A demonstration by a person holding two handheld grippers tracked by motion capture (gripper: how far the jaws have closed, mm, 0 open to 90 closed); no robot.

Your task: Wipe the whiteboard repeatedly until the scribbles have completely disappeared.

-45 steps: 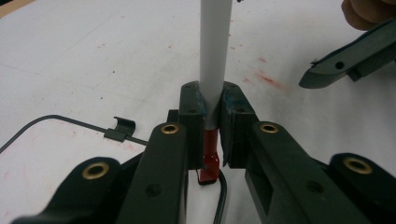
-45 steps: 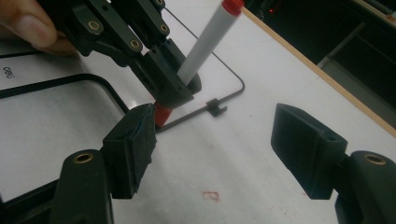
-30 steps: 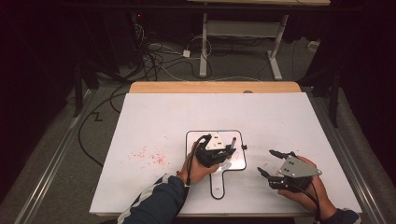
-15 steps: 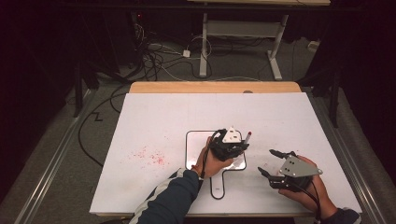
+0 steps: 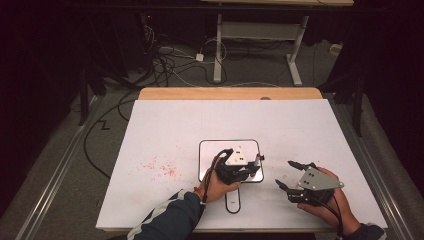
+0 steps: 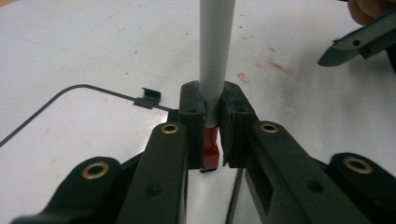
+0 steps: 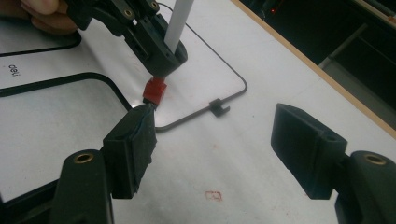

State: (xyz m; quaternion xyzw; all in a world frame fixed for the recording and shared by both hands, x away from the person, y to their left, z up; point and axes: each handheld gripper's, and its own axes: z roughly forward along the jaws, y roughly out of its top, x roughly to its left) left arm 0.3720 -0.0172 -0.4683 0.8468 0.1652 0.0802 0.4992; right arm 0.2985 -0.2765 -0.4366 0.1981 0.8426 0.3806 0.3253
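The slim white marker pen with a red cap (image 6: 214, 70) is clamped between the closed fingers of the left gripper (image 6: 213, 123), which bite on the barrel right above the cap, so the red end pokes out below the pads and the white shaft runs away from the camera. It hangs over the right edge of the small white erase board with a thin dark frame (image 5: 207, 150), close to that board's clip (image 7: 219, 108), in the near middle of the desk (image 5: 165, 125).

The pen looks light and stiff, its plastic barrel smooth and round, so it could twist or slide in the pads if pushed sideways. The red cap is probably a friction fit; the best place to take it is squarely across its short sides, pulling along the pen's axis while the other grip holds the barrel near the joint.

The right gripper (image 7: 212, 140) sits just beside the pen, toward the desk's near right corner, fingers spread wide and empty; one finger (image 7: 133, 140) almost meets the cap.

Faint red smudges (image 5: 160, 167) mark the desk's white surface left of the board.
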